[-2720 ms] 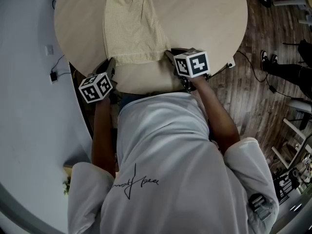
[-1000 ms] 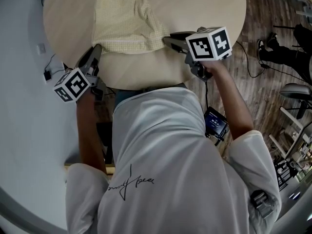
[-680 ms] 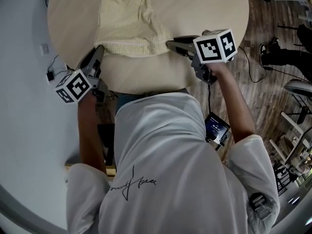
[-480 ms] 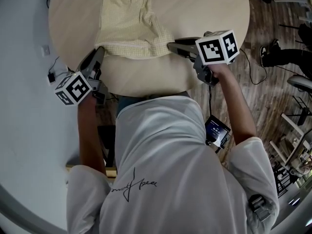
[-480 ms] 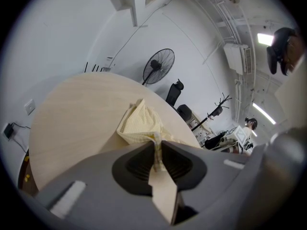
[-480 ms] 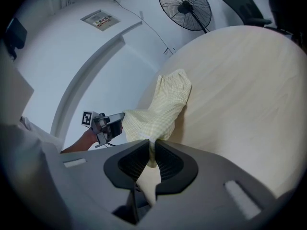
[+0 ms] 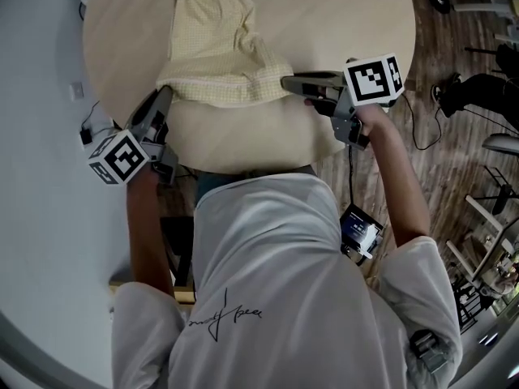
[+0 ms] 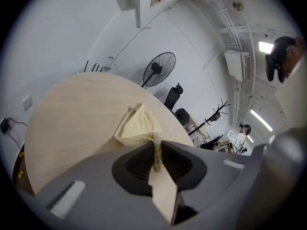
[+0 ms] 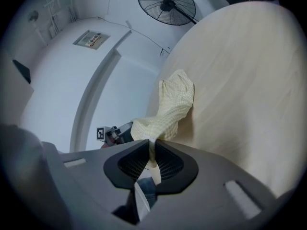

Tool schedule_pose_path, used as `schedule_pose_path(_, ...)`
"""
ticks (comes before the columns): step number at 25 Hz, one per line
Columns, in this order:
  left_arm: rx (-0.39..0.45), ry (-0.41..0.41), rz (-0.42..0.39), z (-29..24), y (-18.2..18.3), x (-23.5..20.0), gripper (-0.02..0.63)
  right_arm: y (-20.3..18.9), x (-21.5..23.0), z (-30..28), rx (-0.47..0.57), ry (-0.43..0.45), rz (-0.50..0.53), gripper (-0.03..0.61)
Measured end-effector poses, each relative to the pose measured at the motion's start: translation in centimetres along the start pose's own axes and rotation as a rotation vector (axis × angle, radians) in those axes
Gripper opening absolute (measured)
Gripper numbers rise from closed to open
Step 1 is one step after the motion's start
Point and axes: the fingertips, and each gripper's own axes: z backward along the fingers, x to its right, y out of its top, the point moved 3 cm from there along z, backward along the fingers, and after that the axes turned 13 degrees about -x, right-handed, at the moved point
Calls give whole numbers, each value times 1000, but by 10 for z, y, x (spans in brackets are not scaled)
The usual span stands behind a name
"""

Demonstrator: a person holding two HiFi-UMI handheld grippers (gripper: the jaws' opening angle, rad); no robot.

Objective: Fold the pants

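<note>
Pale yellow checked pants [image 7: 215, 51] lie on the round wooden table [image 7: 340, 23], their near hem lifted off the surface. My left gripper [image 7: 165, 94] is shut on the hem's left corner, and a strip of the pants [image 8: 139, 128] runs between its pads. At the hem's right corner my right gripper [image 7: 285, 81] is shut on the pants [image 9: 168, 111] too. Both grippers hold the cloth a little above the table near its front edge. The far end of the pants rests flat on the table.
A standing fan [image 8: 157, 68] and office chairs [image 8: 171, 97] stand beyond the table. Cables and a person's shoes [image 7: 474, 96] lie on the wooden floor at the right. A wall runs along the table's left side.
Both grippers have risen with the hem, lifting the near part of the pants off the table. The right gripper has rolled and shifted slightly to the right.
</note>
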Motion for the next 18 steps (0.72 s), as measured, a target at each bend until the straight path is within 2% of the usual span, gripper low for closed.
schedule_pose_path(4, 11, -14, 12, 2, 12, -4, 104, 14, -1, 3, 29, 70, -76, 38)
schedule_pose_path(9, 24, -29, 21, 0, 51, -6, 104, 51, -7, 10, 70, 146, -132, 38)
schedule_pose_path(18, 34, -62, 23, 0, 54, -9, 104, 55, 3, 10, 125, 239, -206, 38)
